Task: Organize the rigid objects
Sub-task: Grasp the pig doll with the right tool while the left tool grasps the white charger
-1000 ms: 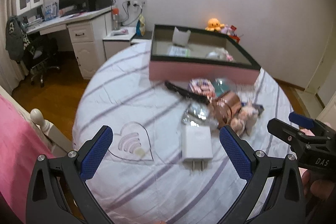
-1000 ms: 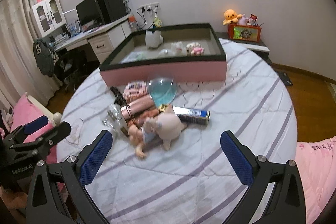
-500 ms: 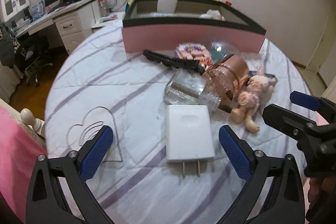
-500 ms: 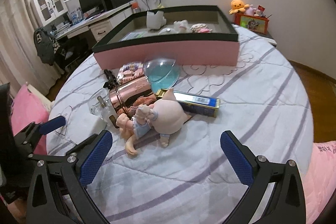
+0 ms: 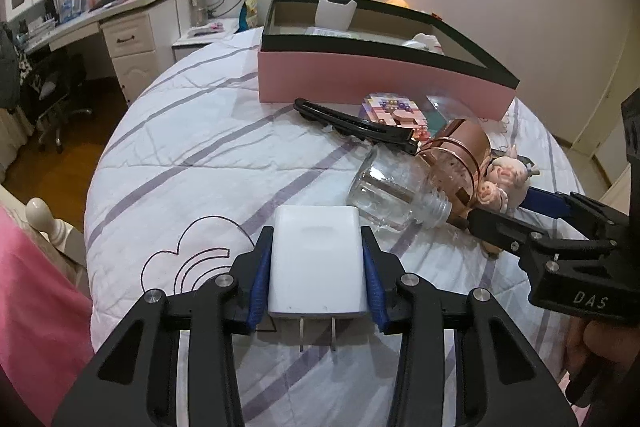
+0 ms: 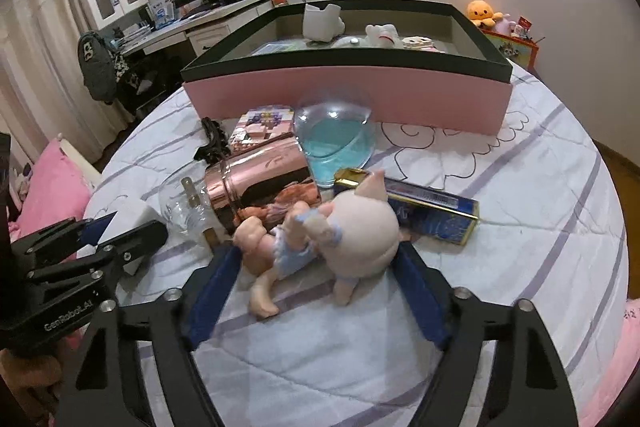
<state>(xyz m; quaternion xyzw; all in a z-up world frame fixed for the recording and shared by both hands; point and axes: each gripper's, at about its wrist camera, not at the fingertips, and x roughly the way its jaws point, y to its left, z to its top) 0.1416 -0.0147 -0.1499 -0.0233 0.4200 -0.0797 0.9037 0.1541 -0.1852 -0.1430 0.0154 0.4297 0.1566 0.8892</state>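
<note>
Left wrist view: left gripper [image 5: 317, 269] is clamping the white charger [image 5: 318, 263] between both blue pads, prongs pointing back toward the camera — just above the striped bedspread [image 5: 192, 163], near a clear glass jar [image 5: 394, 197].

Right wrist view: right gripper [image 6: 318, 277] is sitting wide open, jaws straddling the pig doll [image 6: 352, 227] without gripping it — the doll is lying on the bedspread, against a rose-gold canister [image 6: 260, 183].
</note>
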